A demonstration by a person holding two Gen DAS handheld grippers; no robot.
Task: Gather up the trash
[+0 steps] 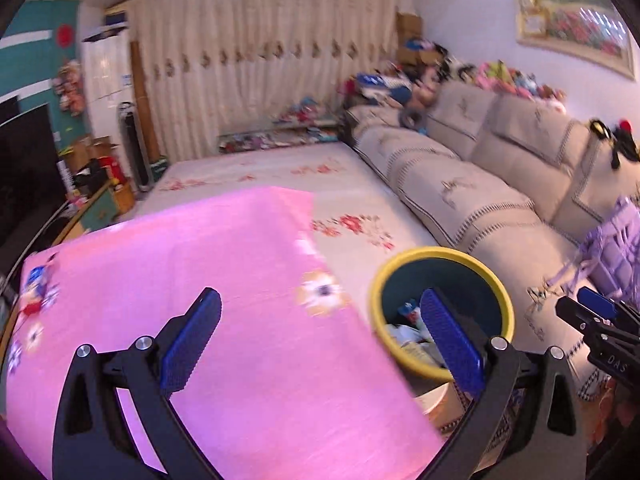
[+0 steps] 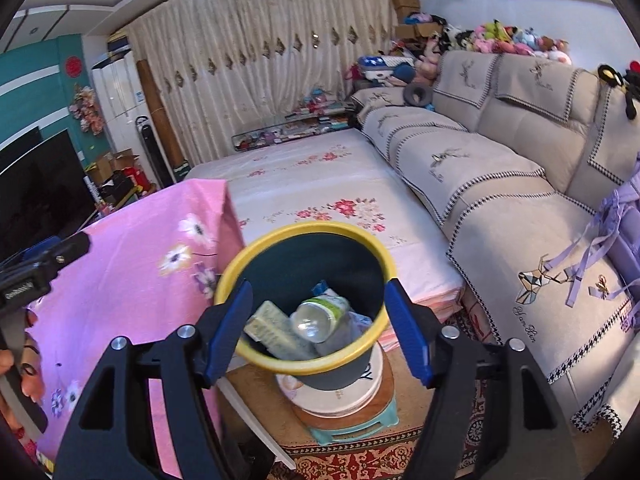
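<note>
Yellow-rimmed bin holds the trash, both tongs empty

Yellow-rimmed bin (image 2: 306,298) sits on a stool stack between pink cloth (image 2: 132,264) and sofa (image 2: 500,184). Inside: clear plastic bottle (image 2: 320,316), flat pack (image 2: 272,328). Left gripper (image 1: 320,340) spread wide, nothing between pads. Right gripper (image 2: 316,330) spread, framing the bin rim, pinching nothing.

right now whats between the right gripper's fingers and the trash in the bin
Nothing. In the right wrist view the right gripper hangs open and empty above the yellow-rimmed bin; only air separates it from the plastic bottle inside.
</note>
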